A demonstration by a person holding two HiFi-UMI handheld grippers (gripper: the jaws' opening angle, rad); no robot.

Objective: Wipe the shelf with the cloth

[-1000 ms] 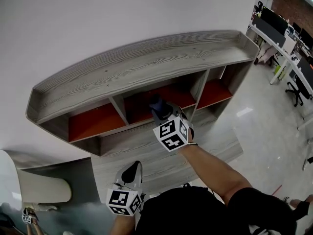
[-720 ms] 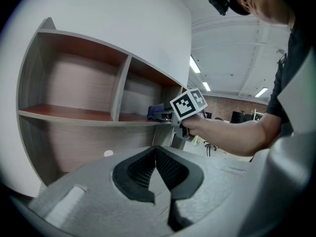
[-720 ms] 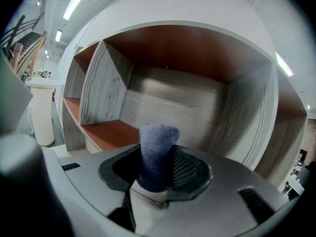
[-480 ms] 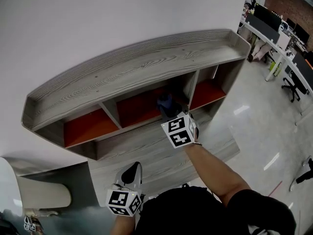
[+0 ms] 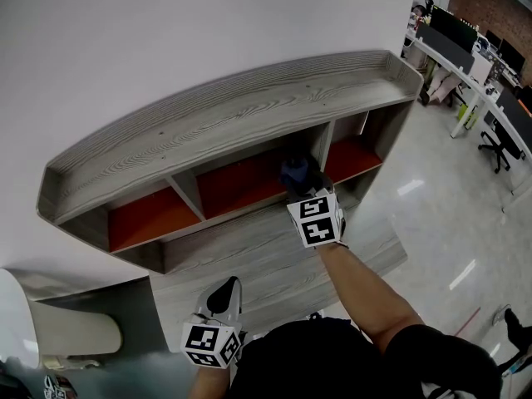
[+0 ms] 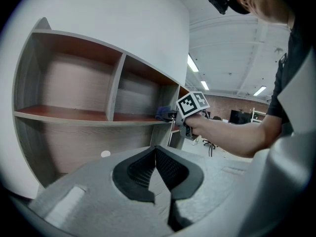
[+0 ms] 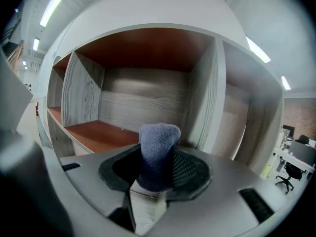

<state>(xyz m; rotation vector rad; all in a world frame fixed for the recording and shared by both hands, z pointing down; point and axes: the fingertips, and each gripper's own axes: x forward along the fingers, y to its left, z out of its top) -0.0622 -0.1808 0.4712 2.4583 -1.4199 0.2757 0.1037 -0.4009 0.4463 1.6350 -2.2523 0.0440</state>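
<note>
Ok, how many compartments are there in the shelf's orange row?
3: the left compartment, the middle compartment, where the right gripper holds the cloth, and the right compartment. Lower ones may be hidden.

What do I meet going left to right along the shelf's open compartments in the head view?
Left compartment → middle compartment → cloth, at the middle compartment's right end → right compartment.

Grey wood shelf (image 5: 249,115), red-floored compartments; blue cloth (image 5: 297,174) seemingly touches the middle one.
</note>
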